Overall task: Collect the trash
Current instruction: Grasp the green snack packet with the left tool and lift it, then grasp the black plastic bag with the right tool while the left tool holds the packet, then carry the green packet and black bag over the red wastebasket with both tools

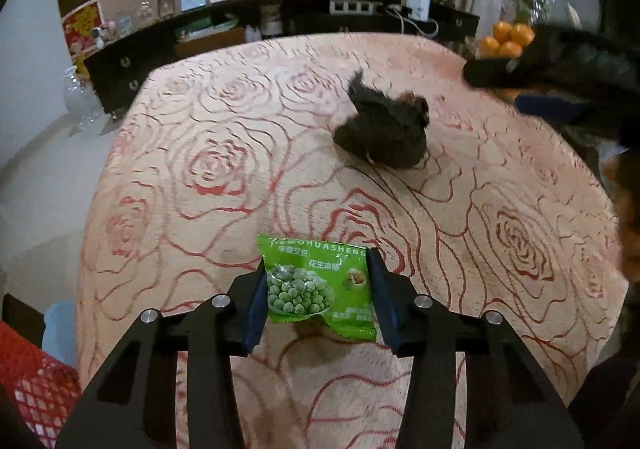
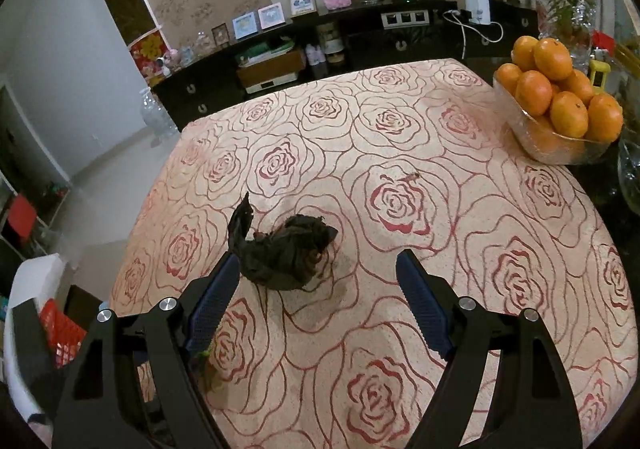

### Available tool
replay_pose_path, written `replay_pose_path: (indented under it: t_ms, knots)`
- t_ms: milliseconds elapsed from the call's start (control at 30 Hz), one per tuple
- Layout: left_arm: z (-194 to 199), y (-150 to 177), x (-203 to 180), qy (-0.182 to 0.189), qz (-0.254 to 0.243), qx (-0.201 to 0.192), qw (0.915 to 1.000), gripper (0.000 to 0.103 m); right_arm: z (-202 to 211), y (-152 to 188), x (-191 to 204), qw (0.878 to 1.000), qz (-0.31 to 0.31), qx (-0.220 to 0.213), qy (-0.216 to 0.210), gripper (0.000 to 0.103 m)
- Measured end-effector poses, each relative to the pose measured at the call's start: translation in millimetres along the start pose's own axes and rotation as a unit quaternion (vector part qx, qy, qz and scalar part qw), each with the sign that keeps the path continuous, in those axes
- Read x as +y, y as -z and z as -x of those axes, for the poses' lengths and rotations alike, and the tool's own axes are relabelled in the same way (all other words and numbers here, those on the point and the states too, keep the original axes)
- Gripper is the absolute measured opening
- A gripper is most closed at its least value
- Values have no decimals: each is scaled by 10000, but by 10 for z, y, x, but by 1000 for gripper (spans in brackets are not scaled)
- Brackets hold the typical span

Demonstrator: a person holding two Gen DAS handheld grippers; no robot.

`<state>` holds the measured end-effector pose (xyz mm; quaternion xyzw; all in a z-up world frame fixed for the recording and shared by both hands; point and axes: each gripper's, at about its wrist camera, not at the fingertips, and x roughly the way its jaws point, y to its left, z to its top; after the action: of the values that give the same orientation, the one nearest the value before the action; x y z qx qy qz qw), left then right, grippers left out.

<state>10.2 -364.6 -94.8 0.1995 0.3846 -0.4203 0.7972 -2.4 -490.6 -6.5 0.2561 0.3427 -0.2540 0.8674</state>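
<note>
The left gripper (image 1: 318,289) pinches a green snack packet (image 1: 320,287) between its two blue pads, the packet upright and lifted just above the rose-patterned cloth on the counter (image 1: 200,169). Farther across the cloth, toward the middle, lies a crumpled dark wrapper (image 1: 382,129), apart from the packet. At the right edge of the left wrist view a dark blurred shape reaches in over the counter; what it is cannot be told.

The right gripper (image 2: 320,297) hangs spread wide above the counter (image 2: 500,269), nothing between its pads. Its left finger (image 2: 212,305) is just beside the crumpled dark wrapper (image 2: 280,257), which rests on the cloth with one torn corner sticking up. A small brown scrap (image 2: 412,177) lies beyond it. At the counter's far right corner stands a glass bowl (image 2: 540,145) heaped with oranges (image 2: 560,85).
</note>
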Motion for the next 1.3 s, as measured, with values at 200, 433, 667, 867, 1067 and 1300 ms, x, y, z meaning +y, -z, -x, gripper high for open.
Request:
replay_pose_path:
  t_ms: [200,433,667,867,1067,1300]
  knots:
    - [284,-28,270,-200,306,-225,9991,43,-214,-45,273,9992,386,-50,-125,83]
    - [406,-33,528,-429,513,-288,9973,43,-591,-79,458,9982,579,30,127,85]
    - [430,0,648,-577,555,-283,9964,44,-954,-30,436,9974,534,299,377,85]
    - [453,22,732,-669,610,-316,9954,43,-1007,-14,512,9965,662,232,446,72]
    - [476,24,768,-747,654,-338,9945,43,-996,15,591,9949,856,245,469,54]
    - [492,12,774,-782,685,-388,9938,43,-881,33,661,9944,969,147,406,52]
